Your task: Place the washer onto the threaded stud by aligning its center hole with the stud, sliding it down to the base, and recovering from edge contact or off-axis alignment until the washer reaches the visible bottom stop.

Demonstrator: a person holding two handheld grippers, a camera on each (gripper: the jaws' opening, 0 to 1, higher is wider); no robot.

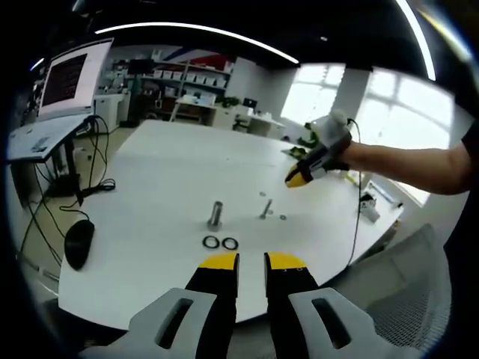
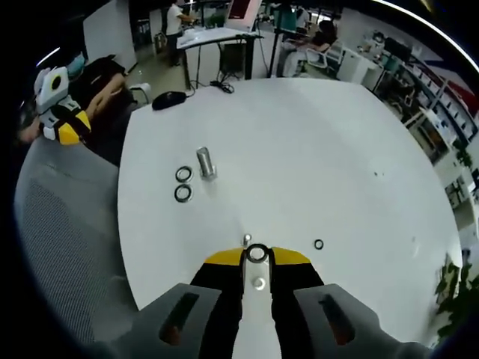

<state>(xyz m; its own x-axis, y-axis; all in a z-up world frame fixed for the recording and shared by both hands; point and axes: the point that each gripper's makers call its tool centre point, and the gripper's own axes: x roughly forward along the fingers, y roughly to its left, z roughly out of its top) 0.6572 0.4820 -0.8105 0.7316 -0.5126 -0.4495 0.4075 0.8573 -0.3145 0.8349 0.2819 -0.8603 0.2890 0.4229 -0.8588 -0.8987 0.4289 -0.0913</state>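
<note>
A thin threaded stud (image 1: 266, 208) stands upright mid-table; from above its top (image 2: 247, 239) shows just ahead of my right gripper's tips. My right gripper (image 2: 257, 258) is shut on a metal washer (image 2: 257, 253), held flat between the yellow tips, close to the stud and slightly to one side of it. In the left gripper view the right gripper (image 1: 297, 178) hovers above and right of the stud, held by a hand. My left gripper (image 1: 251, 262) is at the near table edge with a narrow gap and nothing between its jaws; it also appears off the table (image 2: 63, 127).
A thick grey bolt (image 1: 215, 213) (image 2: 206, 162) stands beside two black rings (image 1: 221, 242) (image 2: 183, 183). A small washer (image 1: 282, 218) (image 2: 319, 244) lies near the stud. A mouse (image 1: 78, 243) (image 2: 171, 99), a monitor (image 1: 71, 75) and a mesh chair (image 2: 60, 224) border the white table (image 1: 172, 172).
</note>
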